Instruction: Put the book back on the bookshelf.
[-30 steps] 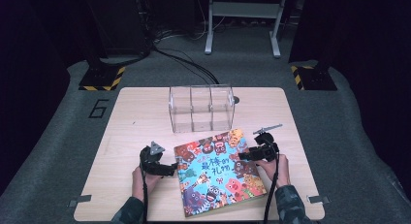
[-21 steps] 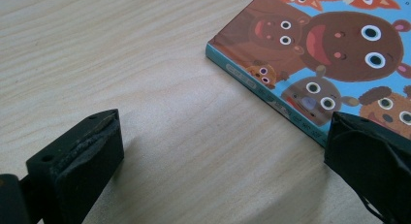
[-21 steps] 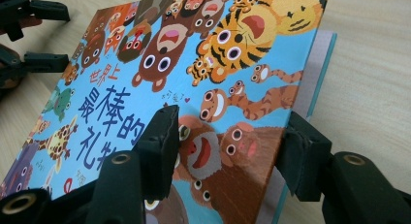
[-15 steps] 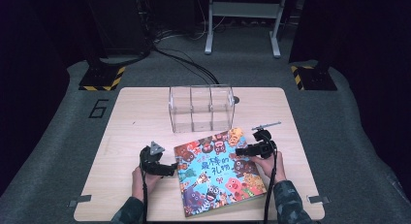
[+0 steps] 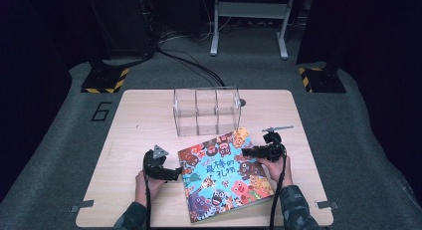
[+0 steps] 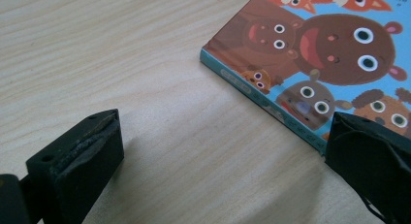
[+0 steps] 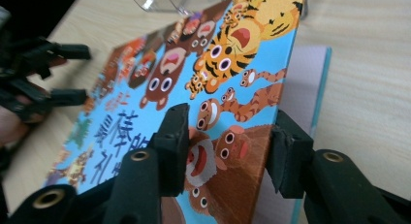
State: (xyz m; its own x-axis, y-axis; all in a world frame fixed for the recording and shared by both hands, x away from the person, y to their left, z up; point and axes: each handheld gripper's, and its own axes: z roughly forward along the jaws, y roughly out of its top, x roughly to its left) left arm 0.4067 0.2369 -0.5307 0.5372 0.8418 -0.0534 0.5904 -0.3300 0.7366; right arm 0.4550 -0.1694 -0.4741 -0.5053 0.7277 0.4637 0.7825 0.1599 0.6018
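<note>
A picture book [image 5: 225,176] lay near the desk's [image 5: 134,115] front edge, just in front of a clear box [image 5: 206,110]. The right tool [image 7: 228,146], its jaws just closing, had the book's lifted cover between them. The left tool [image 6: 218,161] stood wide open and empty at the book's left edge.
</note>
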